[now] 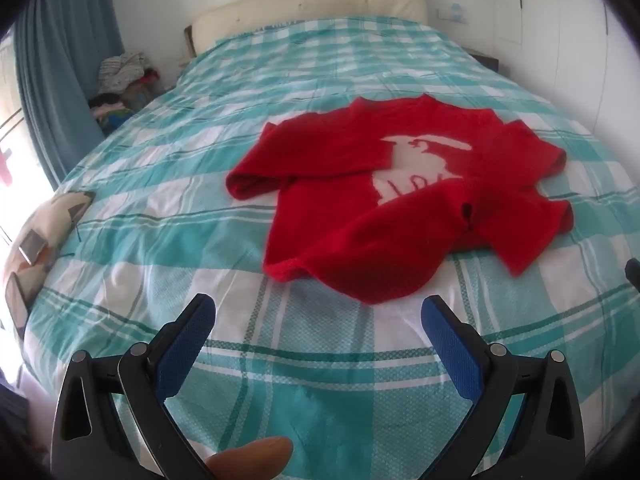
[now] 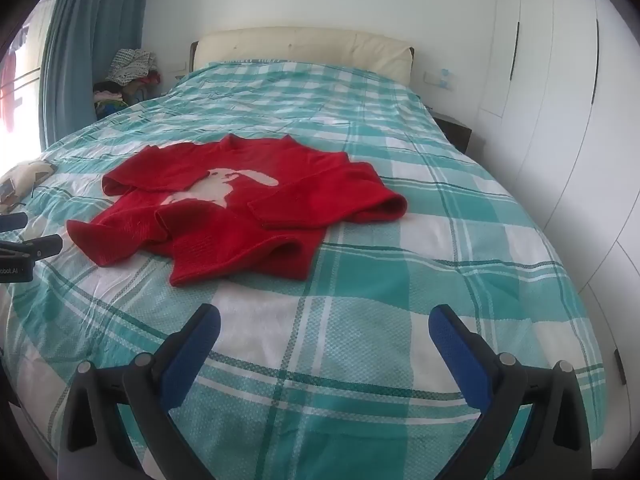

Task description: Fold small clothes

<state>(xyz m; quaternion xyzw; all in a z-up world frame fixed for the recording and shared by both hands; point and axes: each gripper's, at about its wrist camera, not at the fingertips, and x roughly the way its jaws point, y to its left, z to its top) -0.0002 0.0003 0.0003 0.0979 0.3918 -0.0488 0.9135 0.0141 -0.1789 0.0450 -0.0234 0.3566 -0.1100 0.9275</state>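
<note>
One red sweater [image 1: 404, 200] is all we have to fold in these views, and it lies on the checked bedspread [image 1: 280, 380] toward the foot half of the bed, front side up, with a pale animal figure [image 1: 420, 168] showing on the chest. We judge the work barely begun. Both sleeves lie bent inward over the body: one sleeve [image 2: 328, 204] crosses the chest from our right, and the other sleeve [image 2: 124, 184] curls in from our left. The lower hem [image 2: 240, 264] is rumpled and partly flipped up, so nothing here reads as a clean, finished fold. Whether the sleeves were laid in on purpose or simply landed that way, we cannot tell.

Our left tongs [image 1: 318, 316] hang over the bedspread just short of the hem, spread wide and holding nothing. Our right tongs [image 2: 324, 326] are likewise wide and empty, a little further from the cloth and off to its right side. Neither pair touches the sweater.

What is left, as we see it, is nearly everything: flatten the hem, square the sleeves across the body, then bring the bottom up to the collar [image 1: 392, 102] and set the bundle down neat. A heap of other clothes [image 2: 128, 76] sits beside the head of the bed near the curtain [image 2: 88, 40]; we cannot say whether it belongs to the job.
</note>
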